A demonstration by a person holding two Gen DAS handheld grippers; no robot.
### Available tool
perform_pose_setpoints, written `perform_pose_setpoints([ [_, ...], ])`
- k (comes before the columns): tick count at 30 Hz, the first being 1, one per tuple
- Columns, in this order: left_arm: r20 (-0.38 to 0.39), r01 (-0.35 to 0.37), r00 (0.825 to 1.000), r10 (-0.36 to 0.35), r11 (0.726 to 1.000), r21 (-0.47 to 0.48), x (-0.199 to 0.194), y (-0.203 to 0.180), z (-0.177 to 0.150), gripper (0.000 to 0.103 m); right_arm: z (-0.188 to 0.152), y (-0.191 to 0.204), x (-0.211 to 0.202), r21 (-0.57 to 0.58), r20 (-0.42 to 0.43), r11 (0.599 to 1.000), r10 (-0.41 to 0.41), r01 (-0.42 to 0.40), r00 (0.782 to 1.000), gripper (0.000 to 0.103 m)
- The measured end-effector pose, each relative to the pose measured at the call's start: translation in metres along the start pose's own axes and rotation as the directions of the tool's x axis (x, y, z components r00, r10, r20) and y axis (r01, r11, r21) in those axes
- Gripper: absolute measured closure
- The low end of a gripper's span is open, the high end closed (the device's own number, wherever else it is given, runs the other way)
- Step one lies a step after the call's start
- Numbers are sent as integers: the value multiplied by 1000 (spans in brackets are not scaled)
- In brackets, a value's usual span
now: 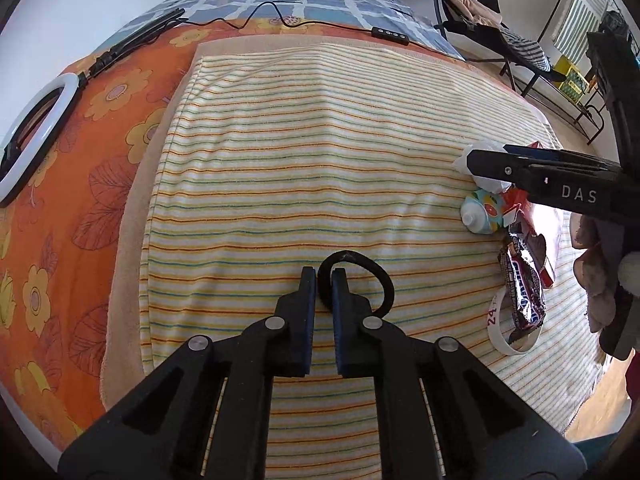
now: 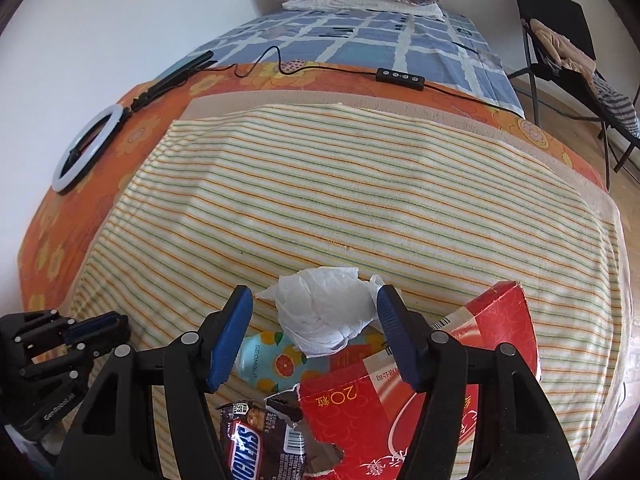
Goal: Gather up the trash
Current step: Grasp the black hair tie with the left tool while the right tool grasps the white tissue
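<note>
Tongs come first. Low in the centre of the left wrist view, the left gripper [image 1: 323,276] has its two blue-padded fingers drawn almost together, and the black hair tie [image 1: 360,280] is pinched between their tips; the rest of the loop curves out to the right of the fingers and lies on the striped towel [image 1: 280,160]. No other trash touches this gripper.

In the right wrist view the right gripper [image 2: 314,320] stands wide apart at lower centre, its blue pads [image 2: 228,344] on either side of the crumpled white tissue [image 2: 328,312]. The right pad sits at the tissue's edge, while the left pad is clearly apart from it, so nothing is clamped. From the left wrist view the same gripper shows at the right edge of the frame, reaching over the pile.

The remaining trash is gathered under and below the tissue, at the lower middle and lower right of the right wrist view: a small bottle with a citrus print [image 2: 272,364] lying on its side, a torn red cardboard box [image 2: 420,408] to its right, and a brown Snickers wrapper [image 2: 256,444] at the bottom edge. In the left wrist view a white paper band [image 1: 502,332] lies just below the wrapper.

A ring light [image 2: 86,148] rests on the orange floral sheet [image 2: 56,240] at the left.
</note>
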State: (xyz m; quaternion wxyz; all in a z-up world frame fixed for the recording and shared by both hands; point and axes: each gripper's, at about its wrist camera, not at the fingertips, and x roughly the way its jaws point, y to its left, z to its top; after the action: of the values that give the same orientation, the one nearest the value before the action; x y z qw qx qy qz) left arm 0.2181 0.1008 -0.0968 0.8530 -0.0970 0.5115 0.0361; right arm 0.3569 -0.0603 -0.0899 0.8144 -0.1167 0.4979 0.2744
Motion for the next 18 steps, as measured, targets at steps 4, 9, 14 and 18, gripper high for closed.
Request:
perform_pose_setpoints([
  [4,11,-11,1000,11,1000,13,-3,-2,-2,97,-1,-3,9,-6,-19,1000,-14,14,1000,39],
  [9,17,-15,1000,15,1000,16,-4,-2,-2,98,-2,-13,8,37,-12,999,6,-6,1000,68],
  [14,29,-16,999,16,1000,9,-9,0,-2,98,0,-24,-5,104,47,992,73,-77,996,71],
  [18,38,-17,999,17,1000,8,-13,1,-2,98,4,-23,-20,114,95,988,95,-105,991,71],
])
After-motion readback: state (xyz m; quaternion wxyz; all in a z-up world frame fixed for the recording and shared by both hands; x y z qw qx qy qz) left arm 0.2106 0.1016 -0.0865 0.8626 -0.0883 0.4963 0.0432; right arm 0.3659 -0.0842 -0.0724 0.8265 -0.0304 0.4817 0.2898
